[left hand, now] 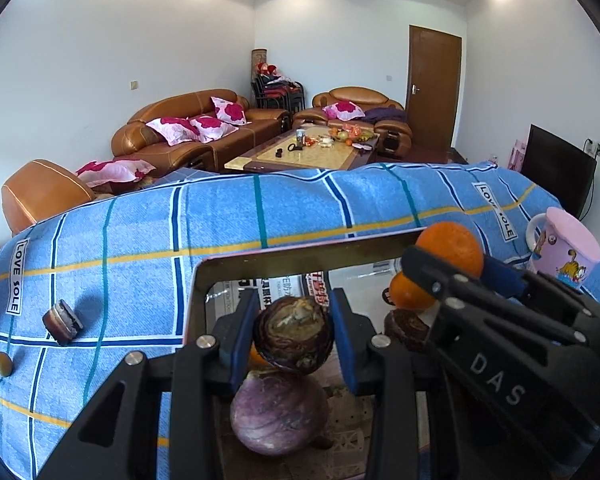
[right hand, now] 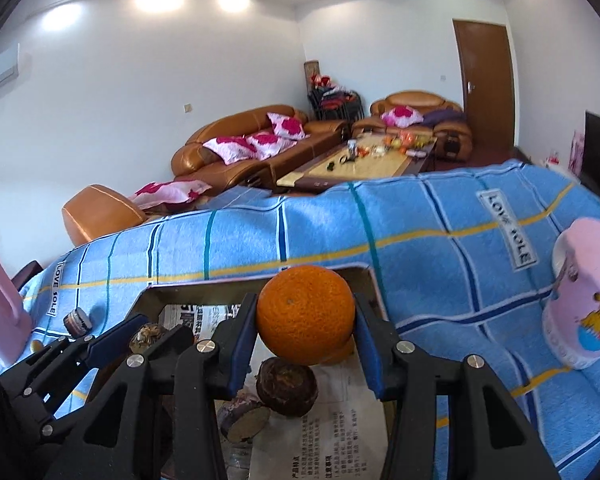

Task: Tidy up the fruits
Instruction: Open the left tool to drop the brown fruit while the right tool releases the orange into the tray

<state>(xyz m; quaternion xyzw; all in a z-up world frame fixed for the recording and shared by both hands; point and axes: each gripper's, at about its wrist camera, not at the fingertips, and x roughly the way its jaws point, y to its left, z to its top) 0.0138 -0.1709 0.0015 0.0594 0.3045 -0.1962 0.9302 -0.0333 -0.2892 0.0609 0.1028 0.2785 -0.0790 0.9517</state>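
The left claw is closed on a dark purple-brown fruit, blue pads against its sides, and the right claw likewise grips an orange; both hang over a box lined with newspaper on the blue checked cloth. Other fruit already lies inside, so this looks like the placing step. Next, each piece needs lowering onto a free patch of newspaper before the jaws let go, or it may roll.
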